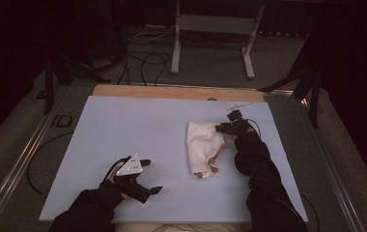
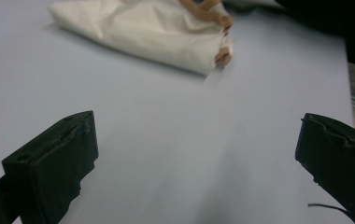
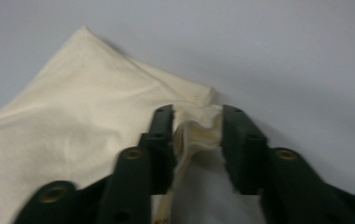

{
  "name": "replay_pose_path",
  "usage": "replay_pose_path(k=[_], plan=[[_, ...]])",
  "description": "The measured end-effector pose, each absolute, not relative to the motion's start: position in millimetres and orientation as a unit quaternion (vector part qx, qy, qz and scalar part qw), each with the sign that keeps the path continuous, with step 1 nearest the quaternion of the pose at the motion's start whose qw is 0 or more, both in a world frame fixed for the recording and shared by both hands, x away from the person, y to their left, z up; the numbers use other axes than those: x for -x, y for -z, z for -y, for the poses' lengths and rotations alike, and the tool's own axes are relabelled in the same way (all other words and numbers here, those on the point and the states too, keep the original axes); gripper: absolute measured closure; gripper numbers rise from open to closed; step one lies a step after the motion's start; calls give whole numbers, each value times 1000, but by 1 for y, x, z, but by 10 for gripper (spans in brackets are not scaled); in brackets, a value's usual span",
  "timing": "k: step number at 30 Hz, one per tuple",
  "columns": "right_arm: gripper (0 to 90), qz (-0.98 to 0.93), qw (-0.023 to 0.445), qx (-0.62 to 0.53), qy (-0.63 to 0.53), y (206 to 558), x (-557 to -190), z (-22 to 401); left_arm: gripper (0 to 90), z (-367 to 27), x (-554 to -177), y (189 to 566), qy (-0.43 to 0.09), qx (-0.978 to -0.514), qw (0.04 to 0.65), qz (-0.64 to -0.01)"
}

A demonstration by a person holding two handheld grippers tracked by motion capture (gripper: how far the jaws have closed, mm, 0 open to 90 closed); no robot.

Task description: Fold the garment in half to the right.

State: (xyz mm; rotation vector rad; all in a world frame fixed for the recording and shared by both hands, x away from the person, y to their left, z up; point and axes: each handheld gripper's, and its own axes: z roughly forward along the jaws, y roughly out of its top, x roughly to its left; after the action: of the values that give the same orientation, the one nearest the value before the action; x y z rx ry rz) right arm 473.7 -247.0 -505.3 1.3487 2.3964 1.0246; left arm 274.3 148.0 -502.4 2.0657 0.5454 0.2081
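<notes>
A cream cloth bag (image 1: pixel 202 145) with tan cords (image 1: pixel 209 169) lies crumpled on the pale blue mat (image 1: pixel 138 125), right of centre. My right gripper (image 1: pixel 224 128) is at the bag's far right corner. In the right gripper view the gripper (image 3: pixel 196 126) has its jaws shut on a bunched fold of the cloth (image 3: pixel 73 121). My left gripper (image 1: pixel 151 176) hovers low over the near left part of the mat, open and holding nothing. In the left gripper view its jaws stand wide apart (image 2: pixel 196 154), with the bag (image 2: pixel 143 32) and its cords (image 2: pixel 215 16) farther off.
A wooden strip (image 1: pixel 172 92) borders the mat's far edge. Beyond it on the floor stand a grey metal frame (image 1: pixel 213 24) and loose black cables (image 1: pixel 148 58). Dark stand legs (image 1: pixel 312 87) rise at the right. The person's dark sleeves (image 1: pixel 263 183) enter from below.
</notes>
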Motion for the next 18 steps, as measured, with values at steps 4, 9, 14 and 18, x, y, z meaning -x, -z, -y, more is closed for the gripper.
replay_pose_path(k=[4,9,14,18], plan=[[847,-822,118,-444,-338,503,-473,246,2,-156,-273,506,-106,-843,474,-232],[868,-826,152,-425,-338,497,-469,242,2,-165,-272,508,-126,-831,482,-246],[868,-813,169,-423,-362,489,-467,245,2,-173,-272,511,-138,-826,481,-261],[868,-800,184,-421,-385,483,-466,249,2,-177,-272,510,-144,-818,489,-267]])
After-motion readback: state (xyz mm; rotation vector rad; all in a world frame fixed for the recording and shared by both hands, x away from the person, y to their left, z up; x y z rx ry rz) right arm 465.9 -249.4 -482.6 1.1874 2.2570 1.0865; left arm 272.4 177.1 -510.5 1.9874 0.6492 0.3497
